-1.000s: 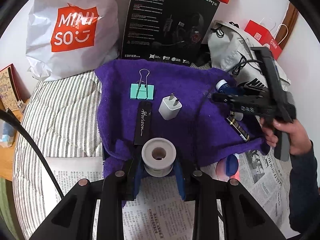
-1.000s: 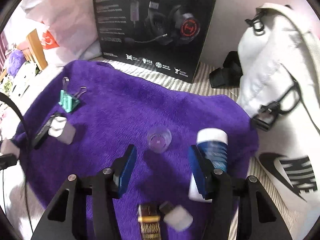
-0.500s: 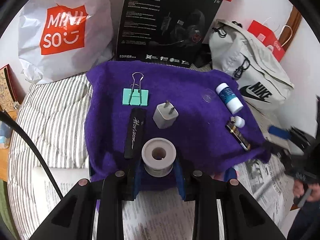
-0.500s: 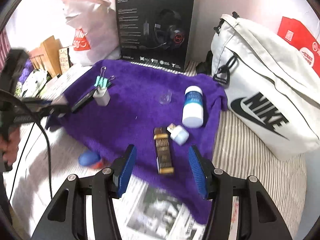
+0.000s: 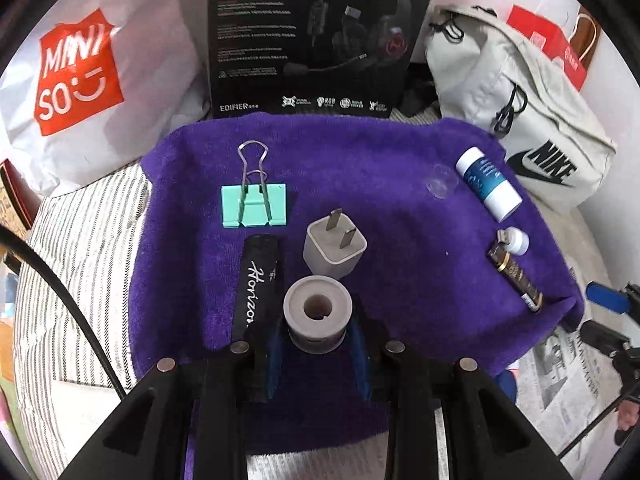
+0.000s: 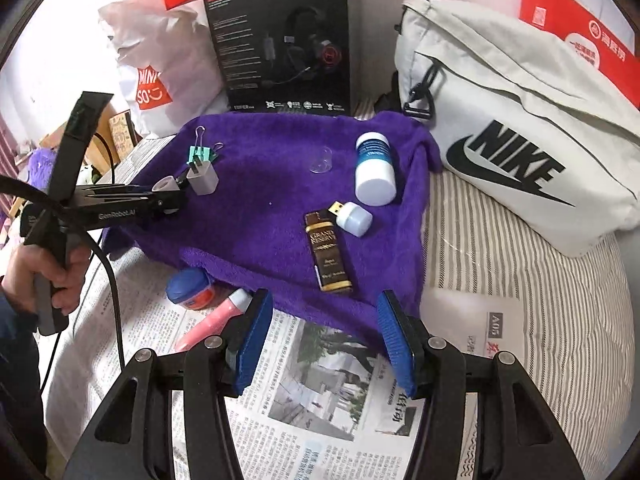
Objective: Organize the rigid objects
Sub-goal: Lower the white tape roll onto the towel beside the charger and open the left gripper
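My left gripper (image 5: 318, 344) is shut on a grey spool (image 5: 318, 314), held low over the near part of the purple towel (image 5: 380, 168), just in front of a white charger plug (image 5: 334, 254). A black Horizon bar (image 5: 256, 284) and a teal binder clip (image 5: 254, 204) lie to its left. My right gripper (image 6: 324, 336) stands open and holds nothing, above newspaper at the towel's front edge. Beyond it on the towel lie a brown bar (image 6: 328, 252), a small USB light (image 6: 354, 218), a blue-and-white bottle (image 6: 374, 170) and a clear cap (image 6: 322, 162).
A blue jar (image 6: 190, 286) and a pink tube (image 6: 216, 318) lie on the newspaper (image 6: 320, 400) by the towel's edge. A black headset box (image 6: 280, 40), a white Miniso bag (image 5: 80, 80) and a white Nike bag (image 6: 520, 140) stand around the towel. A cable (image 6: 108, 264) trails from the left gripper.
My right gripper has pulled back from over the towel to its front edge above the newspaper. The left gripper has moved onto the towel with the spool, closer to the charger.
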`<state>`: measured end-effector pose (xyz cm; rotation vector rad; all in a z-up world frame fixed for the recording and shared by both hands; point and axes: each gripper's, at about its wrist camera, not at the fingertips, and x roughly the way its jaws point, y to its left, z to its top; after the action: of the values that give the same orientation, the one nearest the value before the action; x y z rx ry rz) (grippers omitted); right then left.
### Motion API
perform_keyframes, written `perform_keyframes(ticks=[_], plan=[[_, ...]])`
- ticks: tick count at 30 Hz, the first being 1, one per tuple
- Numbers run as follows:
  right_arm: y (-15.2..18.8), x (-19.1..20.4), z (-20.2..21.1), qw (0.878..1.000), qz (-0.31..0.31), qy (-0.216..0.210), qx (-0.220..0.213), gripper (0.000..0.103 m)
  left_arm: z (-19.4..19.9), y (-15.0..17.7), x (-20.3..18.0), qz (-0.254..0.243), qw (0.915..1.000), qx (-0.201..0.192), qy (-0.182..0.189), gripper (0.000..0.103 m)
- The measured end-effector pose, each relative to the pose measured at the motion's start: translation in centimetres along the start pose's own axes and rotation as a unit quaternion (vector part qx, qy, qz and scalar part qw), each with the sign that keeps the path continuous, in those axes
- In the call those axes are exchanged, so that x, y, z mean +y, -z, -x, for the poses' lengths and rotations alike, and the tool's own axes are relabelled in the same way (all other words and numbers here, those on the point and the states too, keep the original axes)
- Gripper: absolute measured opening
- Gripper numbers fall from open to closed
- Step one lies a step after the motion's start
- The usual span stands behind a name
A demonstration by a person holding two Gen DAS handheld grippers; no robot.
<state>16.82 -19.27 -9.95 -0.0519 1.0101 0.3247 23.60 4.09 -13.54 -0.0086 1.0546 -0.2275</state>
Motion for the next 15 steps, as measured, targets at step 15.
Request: perform_keyframes(ticks=[15], plan=[[0.9, 0.3, -0.3, 1.000, 0.007, -0.001, 0.012, 0.054, -0.5, 0.0, -1.4, -0.040, 0.9985, 0.005, -0.037, 0.032]])
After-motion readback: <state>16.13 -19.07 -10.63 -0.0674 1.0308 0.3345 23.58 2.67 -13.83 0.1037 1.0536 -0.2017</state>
